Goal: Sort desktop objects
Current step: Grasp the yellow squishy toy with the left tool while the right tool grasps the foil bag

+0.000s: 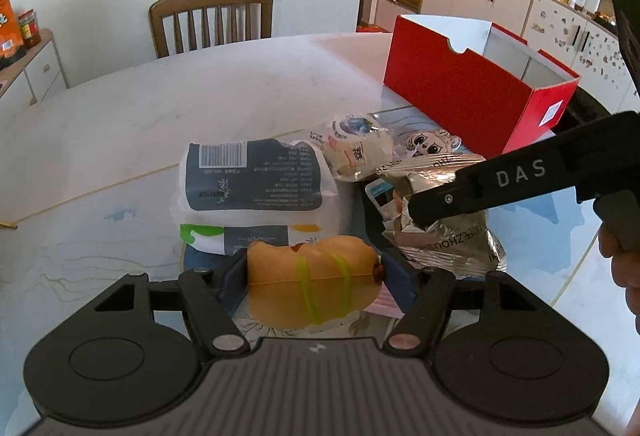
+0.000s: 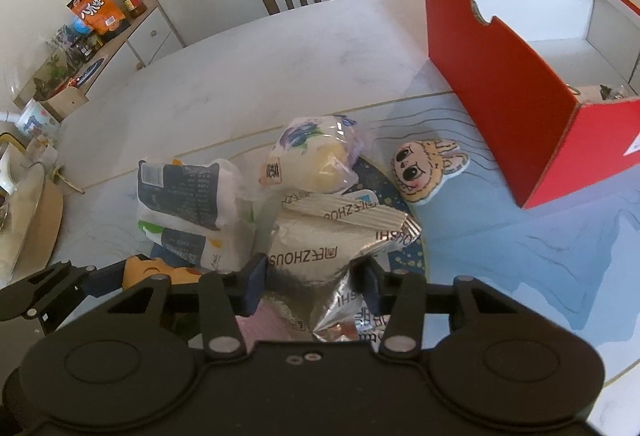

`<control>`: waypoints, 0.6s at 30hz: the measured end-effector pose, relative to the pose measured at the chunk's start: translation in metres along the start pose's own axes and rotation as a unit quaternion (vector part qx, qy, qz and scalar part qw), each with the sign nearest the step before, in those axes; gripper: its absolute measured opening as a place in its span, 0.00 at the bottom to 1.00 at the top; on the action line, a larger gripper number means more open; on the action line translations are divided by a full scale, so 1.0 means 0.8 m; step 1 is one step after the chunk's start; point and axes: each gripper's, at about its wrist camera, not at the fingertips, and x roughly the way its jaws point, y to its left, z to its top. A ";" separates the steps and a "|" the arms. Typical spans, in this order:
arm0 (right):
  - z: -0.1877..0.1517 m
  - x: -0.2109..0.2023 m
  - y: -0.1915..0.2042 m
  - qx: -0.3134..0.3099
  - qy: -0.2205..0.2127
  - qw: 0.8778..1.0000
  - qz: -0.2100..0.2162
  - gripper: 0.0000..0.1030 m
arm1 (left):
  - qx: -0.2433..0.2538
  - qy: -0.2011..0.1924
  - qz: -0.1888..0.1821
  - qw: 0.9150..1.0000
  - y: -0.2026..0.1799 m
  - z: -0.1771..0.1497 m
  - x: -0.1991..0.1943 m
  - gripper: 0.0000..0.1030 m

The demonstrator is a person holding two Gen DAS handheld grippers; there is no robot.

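A toy hot dog [image 1: 280,270] with yellow-green stripes sits crosswise between the blue pads of my left gripper [image 1: 314,278], and both pads touch its ends. A crinkled silver snack bag [image 2: 316,236] lies in front of my right gripper [image 2: 314,284], whose pads pinch its lower part. In the left wrist view a right-gripper finger [image 1: 440,200] rests on that bag [image 1: 452,240]. The open red box [image 2: 500,96] stands at the far right of the table, with small items in its near corner.
Two stacked tissue packs [image 1: 248,180] lie just beyond the hot dog. A wrapped bun [image 2: 312,156] and a flat cartoon-face piece [image 2: 424,168] lie behind the silver bag. A wooden chair [image 1: 212,16] stands at the table's far side. Dishes sit at the left edge [image 2: 20,204].
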 end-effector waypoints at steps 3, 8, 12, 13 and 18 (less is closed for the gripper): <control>-0.001 -0.007 -0.002 0.001 -0.003 1.000 0.004 0.45 | -0.013 0.001 -0.002 1.000 0.001 0.001 -0.005 0.68; -0.003 -0.019 -0.006 0.002 -0.003 1.000 0.011 0.45 | -0.023 -0.001 -0.002 1.000 -0.001 0.005 -0.014 0.68; -0.005 -0.030 -0.011 0.003 0.000 1.000 0.015 0.45 | -0.027 0.000 -0.005 1.000 -0.003 0.008 -0.022 0.68; -0.006 -0.035 -0.014 0.004 0.000 1.000 0.018 0.45 | -0.028 0.000 -0.006 1.000 -0.005 0.009 -0.025 0.68; -0.006 -0.055 -0.025 0.006 -0.002 1.000 0.026 0.45 | -0.029 -0.002 -0.015 0.999 -0.015 0.014 -0.036 0.68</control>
